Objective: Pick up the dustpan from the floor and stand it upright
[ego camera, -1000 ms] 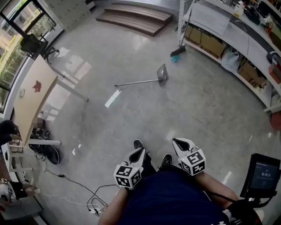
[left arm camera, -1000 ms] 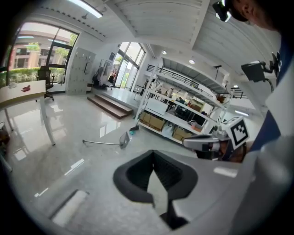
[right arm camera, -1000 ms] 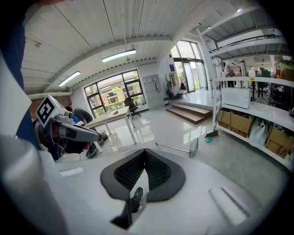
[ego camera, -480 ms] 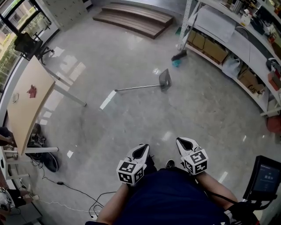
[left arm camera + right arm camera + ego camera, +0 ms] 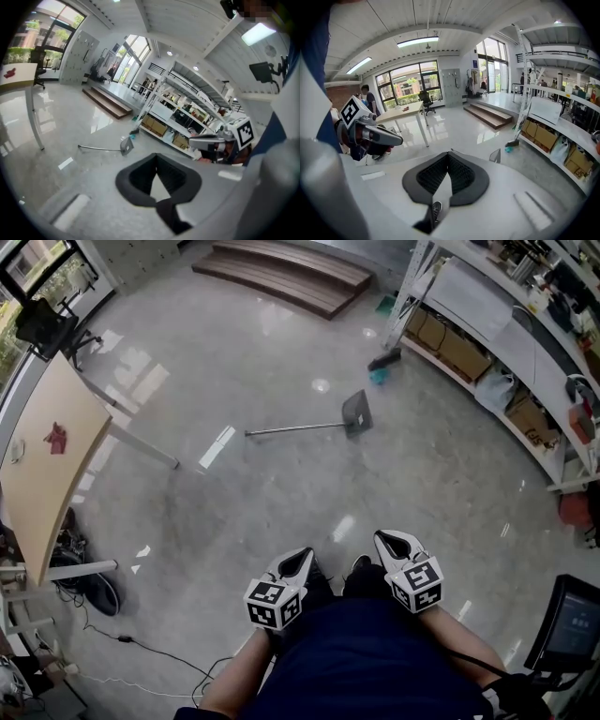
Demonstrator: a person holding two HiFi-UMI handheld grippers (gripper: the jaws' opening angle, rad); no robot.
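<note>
Bright daylight from the windows glares on the glossy floor; fisheye bends the edges.

The left gripper and the right gripper are held side by side, near and low in front of the torso, a small gap apart, both pointing away and downward. Each has its jaws pressed together at the tips, gripping nothing (each gripper's own view shows this plainly). The left forearm and the right forearm angle inward.
</note>
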